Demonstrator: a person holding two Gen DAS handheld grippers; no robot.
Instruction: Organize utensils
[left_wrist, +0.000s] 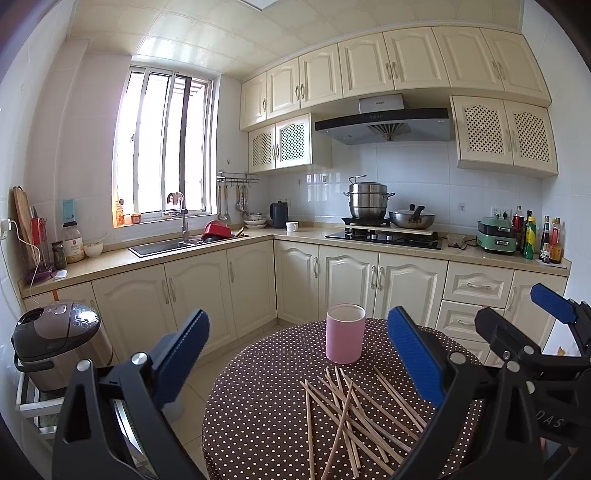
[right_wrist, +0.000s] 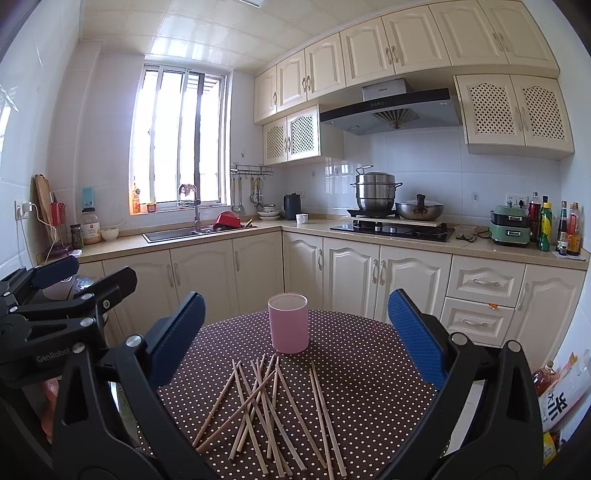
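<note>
Several wooden chopsticks (left_wrist: 351, 413) lie scattered in a loose crossed pile on a round table with a brown polka-dot cloth (left_wrist: 258, 406). A pink cylindrical holder (left_wrist: 345, 332) stands upright just behind them, open at the top. The pile (right_wrist: 273, 410) and the holder (right_wrist: 288, 323) also show in the right wrist view. My left gripper (left_wrist: 299, 358) is open and empty, held above the near table edge. My right gripper (right_wrist: 295, 347) is open and empty beside it, to the right. Each gripper shows at the edge of the other's view.
The tablecloth (right_wrist: 369, 387) fills the foreground. A rice cooker (left_wrist: 55, 339) stands on the floor at the left. Cream cabinets, a sink (left_wrist: 162, 245) and a stove with pots (left_wrist: 384, 229) line the far counter. Bottles and bags (right_wrist: 561, 391) sit at the right.
</note>
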